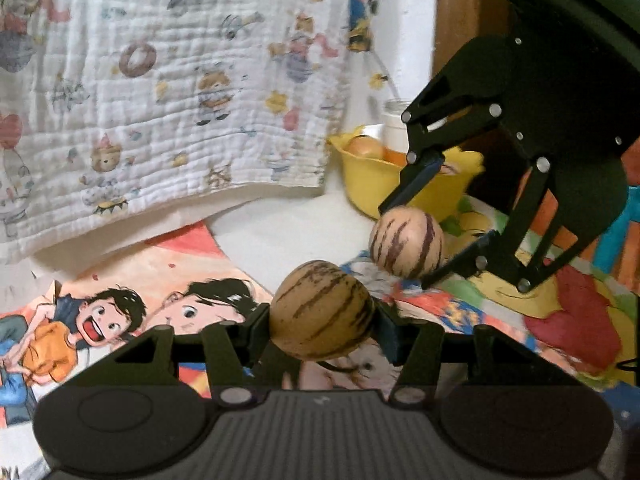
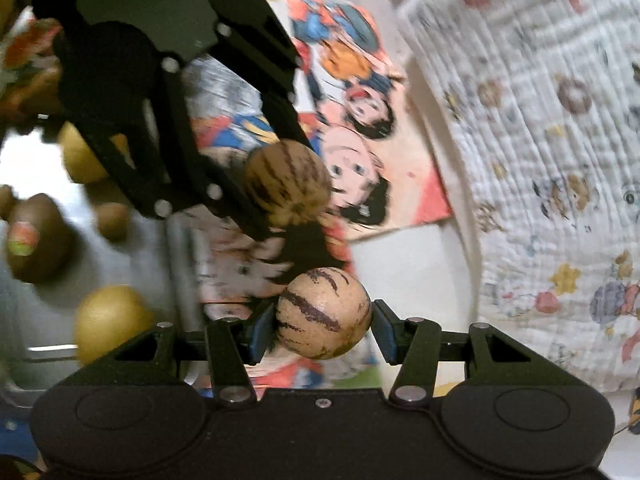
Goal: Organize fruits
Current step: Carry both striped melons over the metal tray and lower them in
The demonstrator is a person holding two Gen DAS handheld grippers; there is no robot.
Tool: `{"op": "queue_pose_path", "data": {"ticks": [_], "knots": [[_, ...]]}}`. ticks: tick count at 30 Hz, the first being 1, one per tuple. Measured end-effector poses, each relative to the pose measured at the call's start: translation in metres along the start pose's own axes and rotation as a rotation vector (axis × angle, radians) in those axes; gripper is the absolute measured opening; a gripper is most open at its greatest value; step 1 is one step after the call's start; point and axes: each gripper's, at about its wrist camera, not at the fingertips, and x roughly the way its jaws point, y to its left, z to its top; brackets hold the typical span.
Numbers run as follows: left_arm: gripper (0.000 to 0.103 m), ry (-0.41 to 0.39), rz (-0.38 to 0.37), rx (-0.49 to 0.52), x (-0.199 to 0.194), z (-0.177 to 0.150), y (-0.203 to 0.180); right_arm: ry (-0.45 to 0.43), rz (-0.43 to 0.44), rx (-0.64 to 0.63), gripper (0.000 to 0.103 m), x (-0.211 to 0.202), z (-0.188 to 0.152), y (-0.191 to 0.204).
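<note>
Both tongs (image 1: 322, 320) (image 2: 324, 322) each grip 1 striped fruit (image 1: 320, 308) (image 2: 323, 312).

A white worktop (image 1: 276, 220) carries a bright cartoon-printed mat (image 1: 132, 312), with a white quilted cloth (image 1: 160, 92) lying over the far edge. A yellow bowl (image 1: 372, 184) of fruit sits by the mat's far corner.

A home: a cartoon-print muslin blanket (image 1: 168, 92) hangs over children's picture mats (image 1: 132, 312).
</note>
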Motion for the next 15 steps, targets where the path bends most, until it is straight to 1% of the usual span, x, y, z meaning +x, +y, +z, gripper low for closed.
{"op": "queue_pose_path", "data": {"ticks": [7,15], "knots": [[0.059,-0.003,-0.049,0.026,-0.023,-0.012,-0.029,-0.062,0.045,0.004,0.054,-0.032,-0.013,0.05],[0.059,0.05,-0.066,0.071,-0.026,-0.025,-0.048,-0.086,0.099,0.004,0.054,-0.055,-0.034,0.108]]}}
